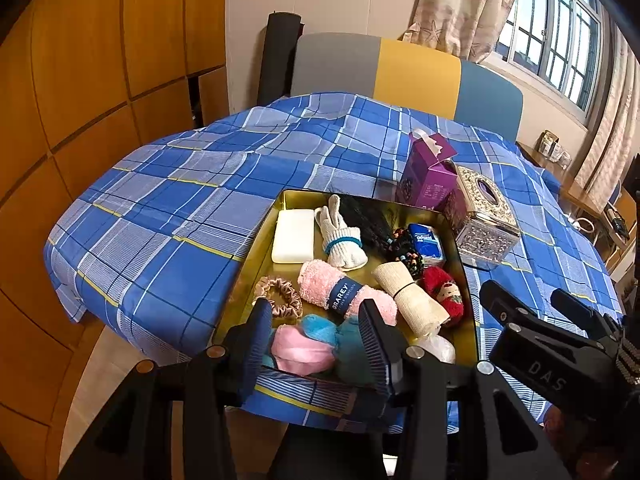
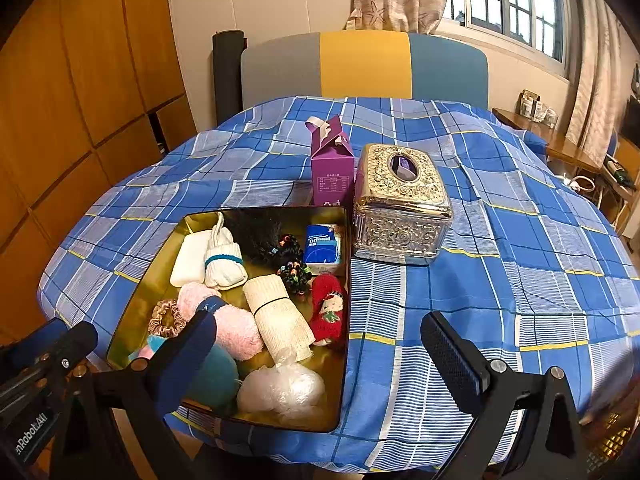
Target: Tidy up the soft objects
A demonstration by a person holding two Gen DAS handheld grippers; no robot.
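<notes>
The soft things all lie in the gold tray [image 2: 346,280] on the checked cloth [image 2: 500,240]: a pink towel roll [image 2: 236,328], a white sock [image 2: 224,260], a beige bandage roll [image 2: 280,320], a red sock [image 2: 328,312], a scrunchie [image 2: 166,318] and a plastic bag [image 2: 280,392]. They look light and squashy, so I judge a pinch across the middle of a roll holds best, while the bag may slip. The left gripper [image 1: 316,344] hangs half open over the tray's near edge and holds nothing; the right gripper [image 2: 320,364] stands wide and empty.
</notes>
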